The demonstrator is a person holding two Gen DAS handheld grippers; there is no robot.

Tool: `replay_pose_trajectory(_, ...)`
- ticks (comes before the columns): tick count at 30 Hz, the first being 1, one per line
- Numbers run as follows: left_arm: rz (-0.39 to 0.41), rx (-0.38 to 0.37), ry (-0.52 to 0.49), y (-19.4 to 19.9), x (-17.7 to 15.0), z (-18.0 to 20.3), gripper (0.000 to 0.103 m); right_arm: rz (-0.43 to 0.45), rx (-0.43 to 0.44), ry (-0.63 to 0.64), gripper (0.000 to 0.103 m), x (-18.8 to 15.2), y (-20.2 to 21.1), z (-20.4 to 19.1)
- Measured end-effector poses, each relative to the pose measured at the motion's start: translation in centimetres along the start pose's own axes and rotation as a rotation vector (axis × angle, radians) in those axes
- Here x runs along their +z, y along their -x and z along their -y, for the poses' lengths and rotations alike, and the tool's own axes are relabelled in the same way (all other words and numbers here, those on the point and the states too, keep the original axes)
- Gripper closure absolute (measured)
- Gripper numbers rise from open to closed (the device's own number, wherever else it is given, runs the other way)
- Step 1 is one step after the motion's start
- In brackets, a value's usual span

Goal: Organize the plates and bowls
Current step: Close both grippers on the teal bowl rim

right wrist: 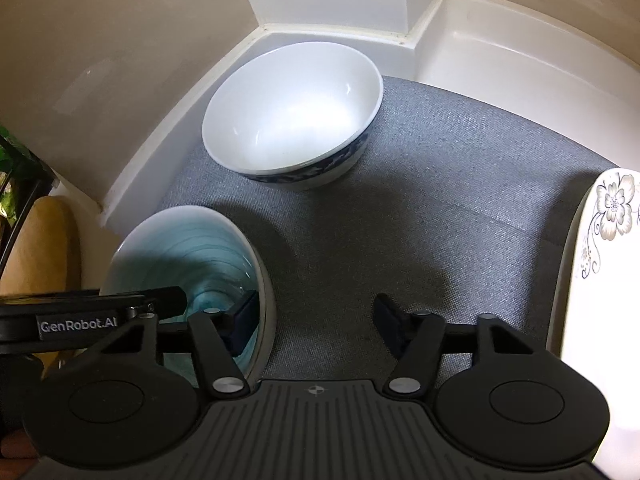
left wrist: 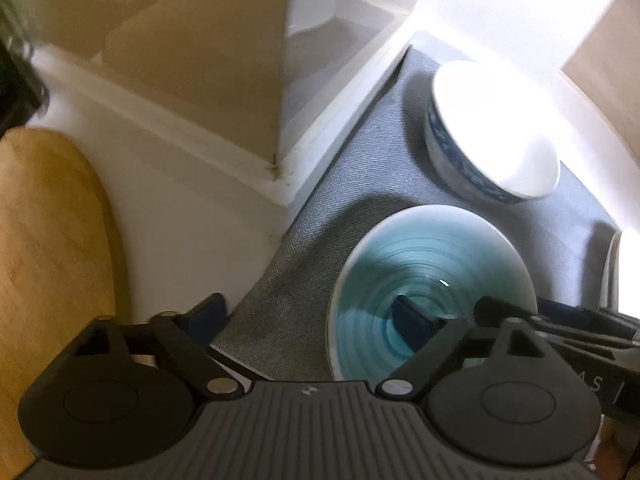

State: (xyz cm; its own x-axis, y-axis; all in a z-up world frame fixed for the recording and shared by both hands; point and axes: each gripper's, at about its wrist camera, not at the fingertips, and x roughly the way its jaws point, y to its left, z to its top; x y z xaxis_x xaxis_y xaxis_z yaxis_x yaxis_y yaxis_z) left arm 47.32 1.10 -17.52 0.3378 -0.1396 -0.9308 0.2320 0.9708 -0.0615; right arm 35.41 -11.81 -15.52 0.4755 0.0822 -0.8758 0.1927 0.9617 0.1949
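The left gripper [left wrist: 310, 314] stands wide open, its 2 fingers spread: one pad hangs over the pale counter edge, the other dips inside the teal bowl [left wrist: 430, 288], though whether it touches the glaze I cannot tell. The right gripper [right wrist: 316, 314] is likewise released, its jaws apart and grasping nothing; its left pad sits over the rim of that same teal bowl [right wrist: 192, 256], its right pad above bare grey mat [right wrist: 440, 184].

The teal bowl rests upright on the mat, mouth up, ringed with concentric swirls, close to the mat's near-left edge. Being round, it has no long axis to speak of. Beyond it, near the back wall, stands the white bowl [right wrist: 292, 116] with a blue patterned band, also upright and mouth up, apart from the teal one. In the left wrist view the white bowl [left wrist: 492, 132] is washed out by glare.

At the right edge of the mat lies a floral plate [right wrist: 600, 240], only partly in view. A wooden board [left wrist: 48, 248] lies off to the left, beside the pale counter [left wrist: 180, 220].
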Motion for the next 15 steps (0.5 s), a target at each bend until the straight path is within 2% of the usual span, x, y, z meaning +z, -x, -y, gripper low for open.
replay_pose_trajectory(1,0.012,0.014,-0.011,0.1,-0.1,0.3,0.027,0.003,0.019,0.006,0.064,0.0,0.0,-0.1)
replay_pose_trajectory(2,0.023,0.008,-0.014,0.3,-0.1,0.3,0.034,0.003,0.045,0.012,0.070,0.0,0.1,-0.3)
replay_pose_trajectory(4,0.042,-0.005,-0.010,0.8,0.0,0.2,0.046,0.006,0.075,0.036,0.091,-0.1,0.3,-0.9)
replay_pose_trajectory(6,0.049,-0.018,-0.013,1.1,0.0,0.1,0.060,0.010,0.068,0.061,0.093,0.0,0.3,-1.6)
replay_pose_trajectory(9,0.062,-0.027,-0.019,1.5,-0.1,-0.2,0.073,0.001,0.083,0.064,0.092,0.1,0.3,-2.1)
replay_pose_trajectory(12,0.073,-0.050,0.001,2.4,-0.5,-1.2,0.080,0.002,0.094,0.073,0.092,0.1,0.5,-2.8)
replay_pose_trajectory(15,0.070,-0.062,0.017,2.8,-0.6,-1.9,0.078,0.002,0.099,0.067,0.093,0.0,0.6,-3.1)
